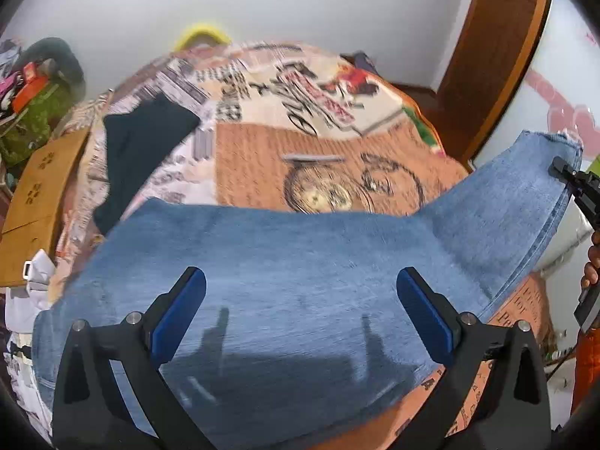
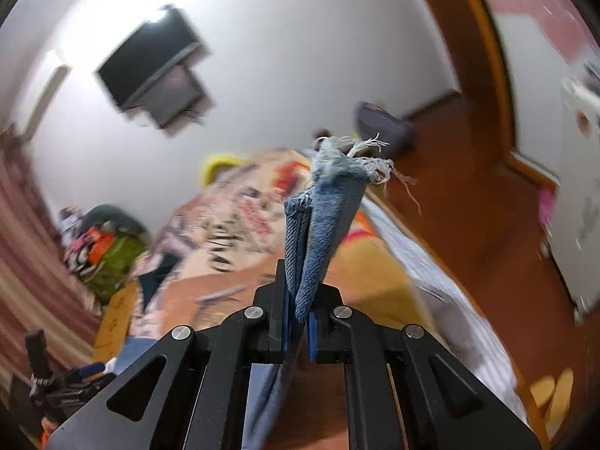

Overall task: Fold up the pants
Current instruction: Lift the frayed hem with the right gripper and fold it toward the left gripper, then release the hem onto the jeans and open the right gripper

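Blue jeans [image 1: 281, 270] lie spread across the bed, one leg lifted toward the right. My left gripper [image 1: 302, 277] hovers above the wide denim panel, open, its blue pads [image 1: 180, 311] far apart with nothing pinched. At the right edge of the left wrist view my right gripper [image 1: 562, 170] clamps the raised leg just below its hem. The right wrist view shows the same: my right gripper [image 2: 302, 292] is shut on folded denim, and the frayed hem [image 2: 345, 168] sticks out beyond the fingers. A person's hand [image 1: 592, 266] holds that gripper.
A printed bedcover [image 1: 300, 131] spans the bed, with a dark garment [image 1: 142, 142] and a grey stick [image 1: 313, 158] on it. A cardboard box [image 1: 41, 195] and a pile of bags [image 1: 33, 105] stand at the left. Wooden door frame [image 1: 487, 56] at the right; wall TV [image 2: 150, 67].
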{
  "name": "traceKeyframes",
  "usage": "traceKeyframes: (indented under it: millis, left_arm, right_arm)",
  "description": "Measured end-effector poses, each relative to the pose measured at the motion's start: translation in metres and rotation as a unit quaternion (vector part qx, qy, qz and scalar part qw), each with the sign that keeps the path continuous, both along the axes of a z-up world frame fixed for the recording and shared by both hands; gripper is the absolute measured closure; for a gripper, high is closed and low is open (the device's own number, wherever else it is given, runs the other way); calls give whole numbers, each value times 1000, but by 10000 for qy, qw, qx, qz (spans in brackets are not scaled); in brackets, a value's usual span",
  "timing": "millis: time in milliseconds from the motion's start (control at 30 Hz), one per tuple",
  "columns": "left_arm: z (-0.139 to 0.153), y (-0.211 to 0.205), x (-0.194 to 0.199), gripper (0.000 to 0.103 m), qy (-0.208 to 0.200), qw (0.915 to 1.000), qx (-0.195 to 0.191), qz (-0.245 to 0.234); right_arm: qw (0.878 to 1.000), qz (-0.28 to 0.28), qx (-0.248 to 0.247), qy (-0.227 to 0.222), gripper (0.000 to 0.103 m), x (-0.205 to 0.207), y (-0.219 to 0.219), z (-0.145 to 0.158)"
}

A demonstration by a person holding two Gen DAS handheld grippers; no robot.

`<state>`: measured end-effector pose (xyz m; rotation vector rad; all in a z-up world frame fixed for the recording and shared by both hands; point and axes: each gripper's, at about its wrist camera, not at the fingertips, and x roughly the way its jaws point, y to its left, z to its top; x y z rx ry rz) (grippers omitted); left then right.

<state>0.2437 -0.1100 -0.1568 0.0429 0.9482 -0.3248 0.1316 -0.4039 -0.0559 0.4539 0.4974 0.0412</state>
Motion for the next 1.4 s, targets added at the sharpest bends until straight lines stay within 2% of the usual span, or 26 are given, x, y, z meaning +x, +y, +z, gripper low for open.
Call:
traceKeyframes:
  millis: [200, 433, 667, 833, 967, 1033, 1133, 1200, 1233, 1400]
  left_arm:
    - [30, 32, -18, 0, -414, 9990, -38, 166]
    - [51, 66, -34, 0, -509, 9976, -367, 278]
    - [56, 92, -49, 0, -700, 9961, -174, 502]
    - [53, 104, -57, 0, -641, 9962, -157, 563]
    - [50, 110, -60, 0, -618, 9962, -146, 593]
    - [49, 111, -61, 0, -606, 9962, -141, 606]
    - [47, 111, -61, 0, -586, 9963, -147, 612]
    - [47, 109, -60, 0, -578, 9964, -139, 600]
    - [47, 107, -58, 0, -579, 9965, -128, 589]
    - [49, 96, -47, 0, -557, 9970, -98, 535]
  right_arm:
    - [9946, 936, -262, -377, 97, 14, 75, 26]
    - [9776, 1983, -665, -244, 97, 33, 155, 11]
    - [9485, 2961, -1013, 488, 97, 42, 227, -45]
    - [9284, 3380, -1192, 978, 95, 33, 258, -79]
    - [9185, 3538, -1085, 1392, 92, 34, 267, -100]
    - [9137, 3608, -1031, 1563, 88, 34, 269, -104]
    - [9043, 3795, -963, 1702, 75, 25, 273, -102]
    - [9025, 3873, -975, 1611, 64, 16, 272, -96]
    - [9051, 3842, -1025, 1508, 63, 13, 271, -90]
    - [9352, 3215, -1132, 963, 55, 15, 238, -60]
